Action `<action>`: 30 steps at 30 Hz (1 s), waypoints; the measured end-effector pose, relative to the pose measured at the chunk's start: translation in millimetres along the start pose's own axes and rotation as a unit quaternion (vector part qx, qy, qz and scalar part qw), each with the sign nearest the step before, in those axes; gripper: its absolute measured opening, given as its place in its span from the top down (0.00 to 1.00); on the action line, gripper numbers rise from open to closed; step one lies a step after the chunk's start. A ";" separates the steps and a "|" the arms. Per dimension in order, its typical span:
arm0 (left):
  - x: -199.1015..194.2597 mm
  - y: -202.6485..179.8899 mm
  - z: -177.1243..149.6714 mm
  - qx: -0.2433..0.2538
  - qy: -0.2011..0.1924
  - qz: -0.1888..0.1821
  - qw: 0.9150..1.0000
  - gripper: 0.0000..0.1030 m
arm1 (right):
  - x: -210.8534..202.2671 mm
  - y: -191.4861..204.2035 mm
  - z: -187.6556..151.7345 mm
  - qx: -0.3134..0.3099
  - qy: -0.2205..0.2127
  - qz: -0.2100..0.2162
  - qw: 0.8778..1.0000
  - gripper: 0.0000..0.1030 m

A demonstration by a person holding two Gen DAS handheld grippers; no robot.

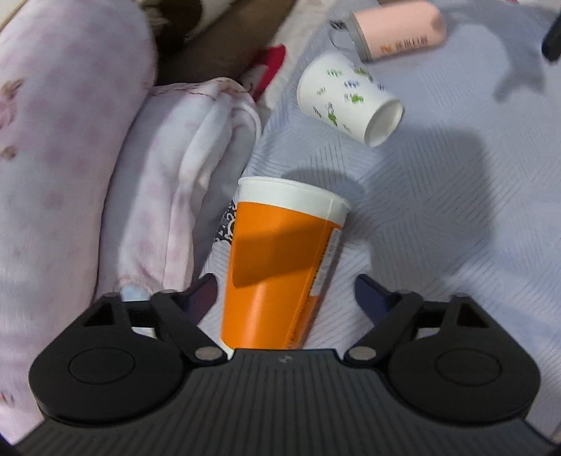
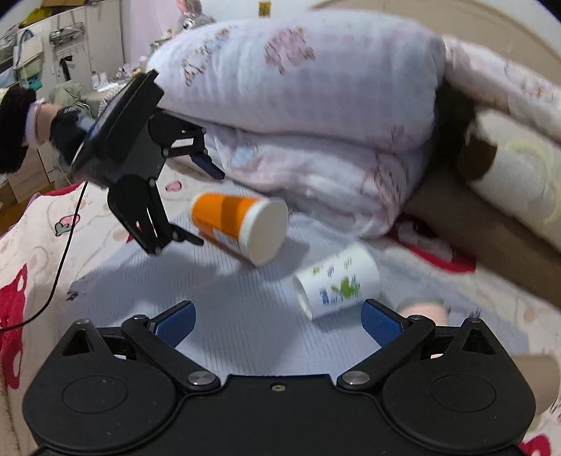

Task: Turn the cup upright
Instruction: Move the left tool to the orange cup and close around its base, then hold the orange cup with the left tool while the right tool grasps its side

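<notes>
Starting at your left, the left gripper [image 1: 284, 291] has its fingers spread wide on either side of the orange cup [image 1: 280, 266], which lies on its side on the pale ribbed mat [image 1: 438, 217] spread over the bed. Neither finger looks to be touching the cup yet. From the left wrist view the narrow base points back toward your gripper and the white rim points away. The right wrist view shows the wide mouth [image 2: 268, 233] facing the right gripper.

To do this well, I would centre the cup between the fingers around mid-body, close gently so the paper wall does not buckle, then lift and swing the base down. Set it flat on the mat before letting go, since the bedding underneath is probably soft and a tall cup may tip.

Just left of the cup the folded pink quilt [image 1: 182, 182] crowds in, so the finger on that side has little room and could snag fabric.

Further right, a small white printed cup [image 1: 347, 100] also lies on its side, well clear of the orange one. Beyond it lies a pink tumbler [image 1: 399, 31].

Your right gripper [image 2: 278, 322] hovers with its blue-padded fingers [image 2: 175, 321] wide apart and holding nothing, close to the printed cup; keep it out of the swing path.
</notes>
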State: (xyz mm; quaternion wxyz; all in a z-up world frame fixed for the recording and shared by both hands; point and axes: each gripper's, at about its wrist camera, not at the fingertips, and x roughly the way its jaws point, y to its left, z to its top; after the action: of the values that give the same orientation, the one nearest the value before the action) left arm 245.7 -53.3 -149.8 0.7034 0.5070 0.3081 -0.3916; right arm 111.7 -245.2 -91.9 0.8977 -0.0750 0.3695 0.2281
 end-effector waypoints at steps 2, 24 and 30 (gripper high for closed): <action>7.2 4.9 3.4 0.008 0.004 0.007 1.000 0.25 | 2.4 -7.6 -2.9 0.013 0.011 0.002 1.000 0.02; 23.8 -28.2 20.3 -0.051 0.073 0.015 0.996 0.32 | 24.9 -16.3 -19.0 0.060 0.017 -0.004 0.998 0.03; -7.9 -33.7 23.2 -0.171 0.066 -0.074 0.980 0.32 | 19.5 -16.3 -32.0 0.106 -0.005 0.024 0.994 0.06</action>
State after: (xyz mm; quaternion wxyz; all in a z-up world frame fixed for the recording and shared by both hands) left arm 213.4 -79.6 -152.3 0.7269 0.3801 0.4529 -0.3493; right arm 111.3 -262.4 -129.0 0.8968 0.0304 0.3887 0.2091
